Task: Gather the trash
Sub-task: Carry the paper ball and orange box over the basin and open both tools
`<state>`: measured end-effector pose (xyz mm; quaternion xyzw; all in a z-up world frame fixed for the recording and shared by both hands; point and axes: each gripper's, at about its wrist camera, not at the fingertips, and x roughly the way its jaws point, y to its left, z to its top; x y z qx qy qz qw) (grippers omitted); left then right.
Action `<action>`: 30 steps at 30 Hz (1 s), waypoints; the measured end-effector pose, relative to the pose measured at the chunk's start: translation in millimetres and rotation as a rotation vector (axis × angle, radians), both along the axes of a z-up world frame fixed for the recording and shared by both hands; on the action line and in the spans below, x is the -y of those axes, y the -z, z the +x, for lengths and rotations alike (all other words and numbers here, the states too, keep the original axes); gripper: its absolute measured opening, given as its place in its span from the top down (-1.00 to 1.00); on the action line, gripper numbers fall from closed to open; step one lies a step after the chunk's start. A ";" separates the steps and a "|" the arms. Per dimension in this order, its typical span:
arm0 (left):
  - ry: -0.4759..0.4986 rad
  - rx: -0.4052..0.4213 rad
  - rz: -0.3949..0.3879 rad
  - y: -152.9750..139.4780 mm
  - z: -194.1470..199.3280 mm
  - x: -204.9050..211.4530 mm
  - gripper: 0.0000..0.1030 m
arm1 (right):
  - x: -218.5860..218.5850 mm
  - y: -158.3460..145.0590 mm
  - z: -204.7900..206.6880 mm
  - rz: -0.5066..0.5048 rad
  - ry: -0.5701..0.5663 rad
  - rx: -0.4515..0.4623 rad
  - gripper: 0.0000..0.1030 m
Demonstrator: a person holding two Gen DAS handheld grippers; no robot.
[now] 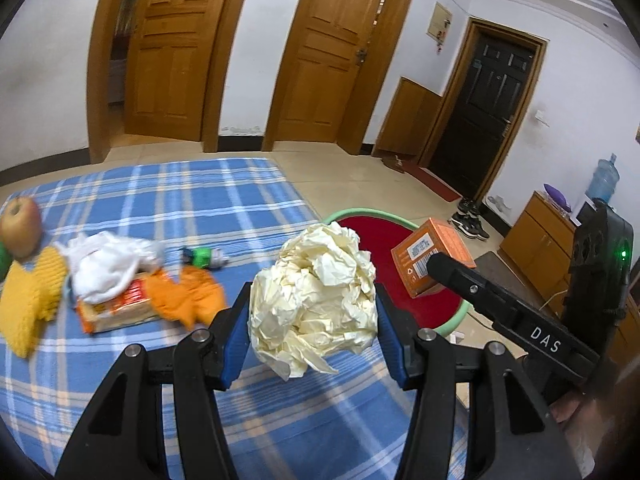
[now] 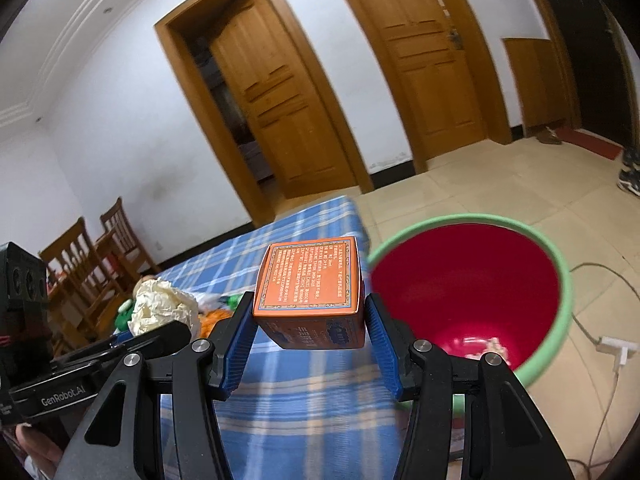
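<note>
My left gripper (image 1: pixel 313 316) is shut on a crumpled ball of cream paper (image 1: pixel 316 296), held above the right edge of the blue plaid table (image 1: pixel 160 200). My right gripper (image 2: pixel 308 320) is shut on a small orange box (image 2: pixel 310 280), held above the table edge beside the red bin with a green rim (image 2: pixel 472 280). The box (image 1: pixel 432 260) and the bin (image 1: pixel 400 248) also show in the left wrist view, the paper ball (image 2: pixel 160 304) in the right wrist view. Some scraps lie in the bin's bottom.
On the table's left lie an apple (image 1: pixel 20 226), a yellow knitted item (image 1: pixel 32 300), a white plastic bag (image 1: pixel 108 264) on an orange packet (image 1: pixel 120 308), orange peel-like scraps (image 1: pixel 188 296) and a small green item (image 1: pixel 202 258). Wooden chairs (image 2: pixel 88 264), a floor cable and plug (image 2: pixel 616 348).
</note>
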<state>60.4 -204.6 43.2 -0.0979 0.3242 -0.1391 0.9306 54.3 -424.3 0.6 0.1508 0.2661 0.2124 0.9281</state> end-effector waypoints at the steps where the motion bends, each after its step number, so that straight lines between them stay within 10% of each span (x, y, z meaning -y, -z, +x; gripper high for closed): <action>1: 0.008 0.003 -0.001 -0.3 2.4 5.2 -0.09 | 4.3 0.9 0.1 0.002 0.009 -0.003 -0.08; 30: 0.137 -0.078 0.040 43.0 79.4 118.6 -0.10 | 75.4 46.3 31.1 -0.093 0.158 -0.139 -0.08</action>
